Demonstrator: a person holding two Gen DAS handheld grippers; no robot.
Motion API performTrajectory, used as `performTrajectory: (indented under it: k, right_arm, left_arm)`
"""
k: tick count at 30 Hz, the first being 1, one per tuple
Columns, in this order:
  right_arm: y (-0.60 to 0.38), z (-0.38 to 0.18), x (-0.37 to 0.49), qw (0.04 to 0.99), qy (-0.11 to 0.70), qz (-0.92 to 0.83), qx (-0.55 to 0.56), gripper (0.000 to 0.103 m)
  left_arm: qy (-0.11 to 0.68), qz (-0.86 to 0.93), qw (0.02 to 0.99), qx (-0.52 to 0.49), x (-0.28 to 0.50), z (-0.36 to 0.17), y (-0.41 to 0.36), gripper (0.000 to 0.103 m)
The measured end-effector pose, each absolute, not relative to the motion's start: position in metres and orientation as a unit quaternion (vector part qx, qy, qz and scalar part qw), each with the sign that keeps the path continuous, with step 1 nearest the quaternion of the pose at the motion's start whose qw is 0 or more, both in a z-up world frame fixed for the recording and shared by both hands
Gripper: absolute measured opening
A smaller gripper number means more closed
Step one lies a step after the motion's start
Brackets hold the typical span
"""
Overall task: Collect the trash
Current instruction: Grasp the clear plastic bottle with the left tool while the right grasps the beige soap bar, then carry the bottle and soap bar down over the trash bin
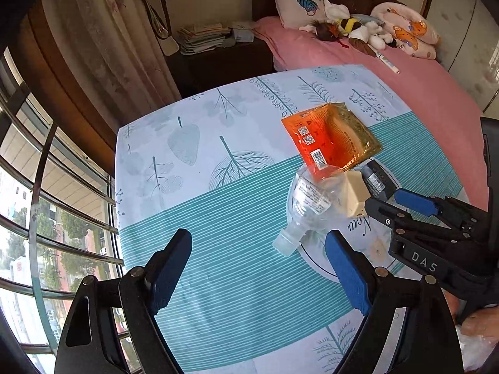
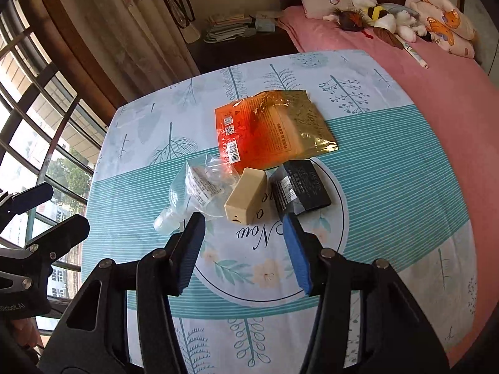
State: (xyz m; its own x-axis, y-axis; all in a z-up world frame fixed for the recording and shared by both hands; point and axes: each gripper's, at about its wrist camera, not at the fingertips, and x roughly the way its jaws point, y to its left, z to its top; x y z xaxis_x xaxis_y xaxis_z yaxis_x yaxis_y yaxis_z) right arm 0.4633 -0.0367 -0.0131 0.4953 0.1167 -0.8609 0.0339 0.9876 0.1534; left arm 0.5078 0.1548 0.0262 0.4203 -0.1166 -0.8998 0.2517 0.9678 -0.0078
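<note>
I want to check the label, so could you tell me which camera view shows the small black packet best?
The right wrist view: the black packet lies in full sight beside the beige box. In the left wrist view the right gripper and that box hide most of it, leaving only a corner visible.

Orange-and-gold foil pouch — flat, crinkled, farthest ahead of the right fingers. Clear plastic bottle — crushed, on its side, neck beside the left fingertip of that pair. Beige box — straight ahead between both fingertips. Black packet — just beyond the right fingertip.
</note>
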Motion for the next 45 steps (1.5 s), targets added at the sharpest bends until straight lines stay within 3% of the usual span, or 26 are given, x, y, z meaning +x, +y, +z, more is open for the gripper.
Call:
performTrajectory:
  k: [7,13,17,25,32,34,36,45]
  right_arm:
    - [-0.025,-0.052,0.496,0.850,0.521,0.006,0.079,0.046]
    - [-0.035,-0.071,0.500,0.841,0.532,-0.013,0.092,0.036]
    - [-0.047,-0.080,0.497,0.835,0.540,-0.015,0.102,0.023]
    - [-0.058,-0.078,0.488,0.837,0.535,-0.007,0.113,0.023]
    - [-0.070,-0.074,0.474,0.835,0.534,-0.009,0.131,0.023]
    - [-0.072,-0.072,0.469,0.835,0.534,-0.008,0.134,0.023]
    - [-0.074,-0.070,0.463,0.835,0.533,-0.007,0.136,0.022]
    - [-0.081,-0.055,0.433,0.841,0.521,-0.003,0.144,0.022]
  left_arm:
    - [0.549,-0.137,0.823,0.052,0.533,-0.004,0.153,0.089]
    - [0.553,-0.159,0.816,0.059,0.536,-0.011,0.133,0.089]
    - [0.563,-0.173,0.806,0.060,0.548,-0.024,0.120,0.089]
    - [0.600,-0.193,0.775,0.054,0.571,-0.061,0.096,0.086]
    - [0.617,-0.204,0.757,0.061,0.579,-0.086,0.078,0.068]
    - [0.610,-0.210,0.761,0.065,0.578,-0.085,0.073,0.056]
    - [0.607,-0.209,0.764,0.067,0.575,-0.084,0.069,0.050]
    - [0.586,-0.206,0.779,0.088,0.530,-0.059,0.057,0.044]
